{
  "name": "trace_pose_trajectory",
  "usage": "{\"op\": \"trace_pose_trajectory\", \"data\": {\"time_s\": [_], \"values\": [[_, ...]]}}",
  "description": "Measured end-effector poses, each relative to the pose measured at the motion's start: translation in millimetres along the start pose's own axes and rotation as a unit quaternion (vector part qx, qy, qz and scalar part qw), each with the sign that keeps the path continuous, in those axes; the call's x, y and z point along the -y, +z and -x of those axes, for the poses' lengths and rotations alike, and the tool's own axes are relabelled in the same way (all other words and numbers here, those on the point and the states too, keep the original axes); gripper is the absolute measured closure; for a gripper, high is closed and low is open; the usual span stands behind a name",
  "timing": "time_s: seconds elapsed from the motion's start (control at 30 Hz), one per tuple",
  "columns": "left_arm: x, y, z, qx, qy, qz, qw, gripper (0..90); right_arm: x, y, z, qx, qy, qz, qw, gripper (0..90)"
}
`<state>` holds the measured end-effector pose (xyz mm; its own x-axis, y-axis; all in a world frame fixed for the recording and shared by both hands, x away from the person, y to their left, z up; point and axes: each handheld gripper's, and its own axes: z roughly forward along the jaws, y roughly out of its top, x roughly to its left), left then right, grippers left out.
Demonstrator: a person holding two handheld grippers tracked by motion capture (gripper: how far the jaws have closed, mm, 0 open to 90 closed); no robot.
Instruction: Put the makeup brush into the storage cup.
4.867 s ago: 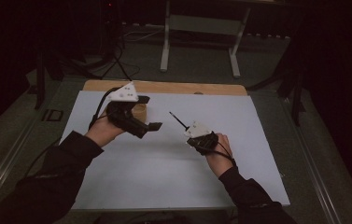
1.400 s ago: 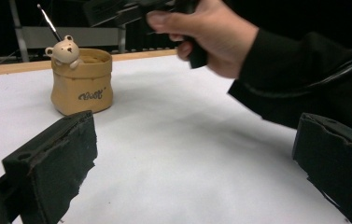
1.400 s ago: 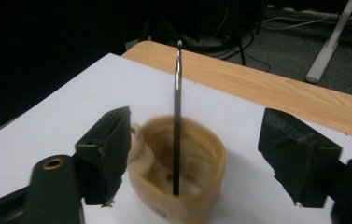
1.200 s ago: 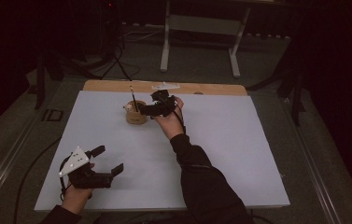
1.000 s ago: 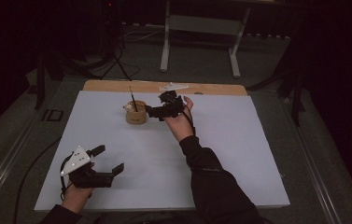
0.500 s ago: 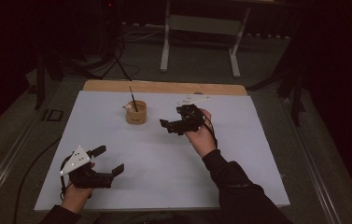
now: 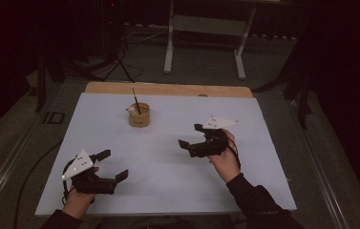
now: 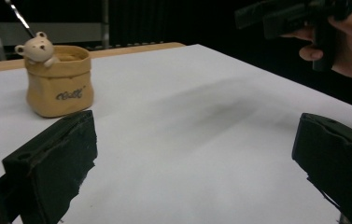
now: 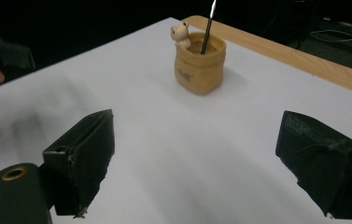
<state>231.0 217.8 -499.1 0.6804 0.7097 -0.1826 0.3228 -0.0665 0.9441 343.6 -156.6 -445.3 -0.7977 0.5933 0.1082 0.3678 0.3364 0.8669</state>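
A small tan sack-shaped ceramic pot [image 7: 139, 116] with a bear figure on its rim is seen upright near the far edge of the white table [image 7: 168, 181], with a thin dark stick [image 7: 135, 100] leaning inside it. The left gripper [image 7: 112, 166] is held released near the front-left corner, grasping nothing. The right gripper [image 7: 190, 136] is likewise spread wide and empty, well apart from the pot.

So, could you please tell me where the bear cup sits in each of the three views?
High view: bear cup at upper centre-left, on the white board's far part.
Left gripper view: upper left, beyond the left jaw.
Right gripper view: top centre.
Shared landmark: the dark stick standing in it.
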Motion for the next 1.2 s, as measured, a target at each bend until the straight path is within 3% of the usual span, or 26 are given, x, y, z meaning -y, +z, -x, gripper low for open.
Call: {"op": "trace_pose_trajectory", "data": {"time_s": [0.37,0.6,0.77,0.87,1.0,1.1,1.2], "values": [[-0.1,-1.4,0.4,0.009,0.0,0.001,1.0,0.2,32.2,-30.9,-1.7,-0.004,0.004,0.005,1.0,11.5],[1.3,0.4,1.2,0.015,0.005,-0.004,0.9999,0.2,50.6,-49.8,-2.1,-0.009,-0.012,0.005,0.9999,11.5],[2.0,0.9,1.2,0.02,0.004,-0.007,0.9998,0.2,63.5,-60.4,5.2,-0.01,-0.002,0.009,0.9999,11.5],[2.3,1.0,1.1,0.02,0.004,-0.008,0.9998,0.2,72.2,-64.2,10.4,-0.008,-0.015,0.013,0.9998,11.5],[2.4,1.1,1.4,0.023,0.004,-0.009,0.9997,0.2,79.0,-68.8,17.2,-0.009,-0.004,0.017,0.9998,11.5],[3.5,1.4,1.0,0.025,0.003,-0.011,0.9996,0.2,85.4,-71.7,20.2,0.007,-0.011,0.002,0.9999,11.3],[4.4,2.1,0.0,0.026,-0.002,-0.011,0.9996,0.2,90.2,-74.3,25.5,0.018,0.0,-0.003,0.9998,11.3]]}}
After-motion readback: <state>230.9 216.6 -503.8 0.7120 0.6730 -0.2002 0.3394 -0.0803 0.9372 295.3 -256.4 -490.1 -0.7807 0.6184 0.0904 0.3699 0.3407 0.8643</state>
